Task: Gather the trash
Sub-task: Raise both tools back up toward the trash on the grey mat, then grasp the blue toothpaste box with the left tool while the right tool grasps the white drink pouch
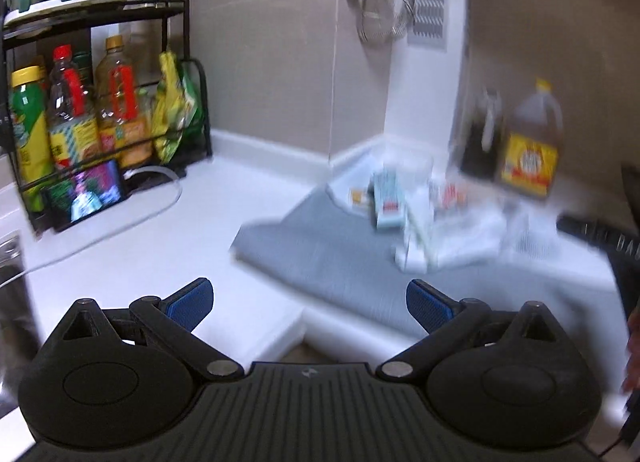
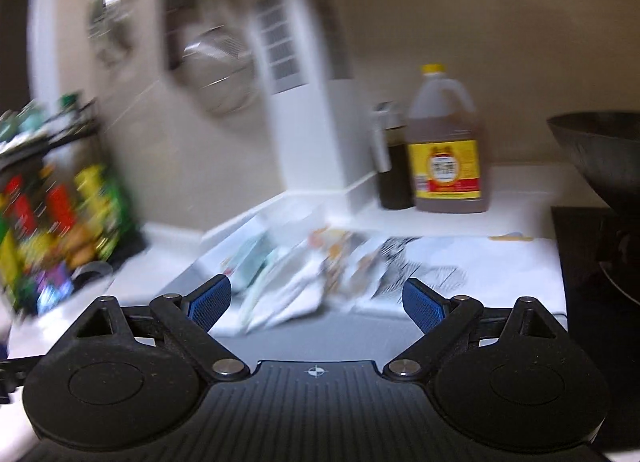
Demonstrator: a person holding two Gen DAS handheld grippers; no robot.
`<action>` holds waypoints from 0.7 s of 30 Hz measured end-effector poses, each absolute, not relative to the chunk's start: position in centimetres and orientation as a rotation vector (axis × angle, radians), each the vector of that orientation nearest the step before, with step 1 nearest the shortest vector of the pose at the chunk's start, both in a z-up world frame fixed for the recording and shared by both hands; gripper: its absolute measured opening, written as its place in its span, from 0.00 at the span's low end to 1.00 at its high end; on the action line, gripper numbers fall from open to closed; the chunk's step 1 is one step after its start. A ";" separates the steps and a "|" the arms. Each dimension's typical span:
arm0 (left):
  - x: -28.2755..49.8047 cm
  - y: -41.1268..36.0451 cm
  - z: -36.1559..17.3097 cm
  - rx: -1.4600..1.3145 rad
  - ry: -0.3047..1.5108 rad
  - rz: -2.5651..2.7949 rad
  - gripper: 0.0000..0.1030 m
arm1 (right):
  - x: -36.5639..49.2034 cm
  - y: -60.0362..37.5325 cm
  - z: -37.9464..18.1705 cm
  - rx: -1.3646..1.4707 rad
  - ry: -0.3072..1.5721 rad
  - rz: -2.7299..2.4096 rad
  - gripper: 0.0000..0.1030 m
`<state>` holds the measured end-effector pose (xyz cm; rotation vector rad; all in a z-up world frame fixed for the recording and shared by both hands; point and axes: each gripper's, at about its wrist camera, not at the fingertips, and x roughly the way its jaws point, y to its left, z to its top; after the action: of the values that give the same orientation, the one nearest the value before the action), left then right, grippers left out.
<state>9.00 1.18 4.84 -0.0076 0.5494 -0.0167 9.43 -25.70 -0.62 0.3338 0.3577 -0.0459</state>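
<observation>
A pile of crumpled paper and small packets, the trash (image 1: 416, 214), lies on a grey mat (image 1: 332, 262) in the counter's corner. It also shows in the right wrist view (image 2: 304, 274), blurred. My left gripper (image 1: 310, 304) is open and empty, well short of the pile, above the counter's front edge. My right gripper (image 2: 316, 302) is open and empty, just in front of the pile, with the papers seen between its blue pads (image 2: 210, 304).
A black wire rack (image 1: 100, 102) with bottles and cups stands at the left, a phone (image 1: 86, 192) leaning at its foot. A large brown jug (image 2: 446, 146) and a dark bottle (image 2: 394, 166) stand behind the trash. A black wok (image 2: 604, 158) sits on the stove at right.
</observation>
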 end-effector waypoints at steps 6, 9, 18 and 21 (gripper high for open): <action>18.3 -0.9 4.6 -0.104 0.539 -0.064 1.00 | 16.6 -27.7 -2.4 0.402 0.393 -0.121 0.91; 22.4 -2.9 3.7 -0.105 0.567 -0.087 1.00 | 19.7 -29.0 -3.6 0.491 0.454 -0.132 0.91; 32.3 -6.7 -0.9 -0.243 0.724 -0.158 1.00 | 24.6 -29.2 -6.9 0.502 0.502 -0.135 0.90; 33.8 -7.4 -2.1 -0.216 0.747 -0.183 1.00 | 24.9 -29.2 -7.4 0.498 0.536 -0.127 0.88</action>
<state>33.85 -7.41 -2.07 -0.2160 0.7473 -0.1830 24.94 -29.15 -7.37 0.4978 0.5359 -0.1267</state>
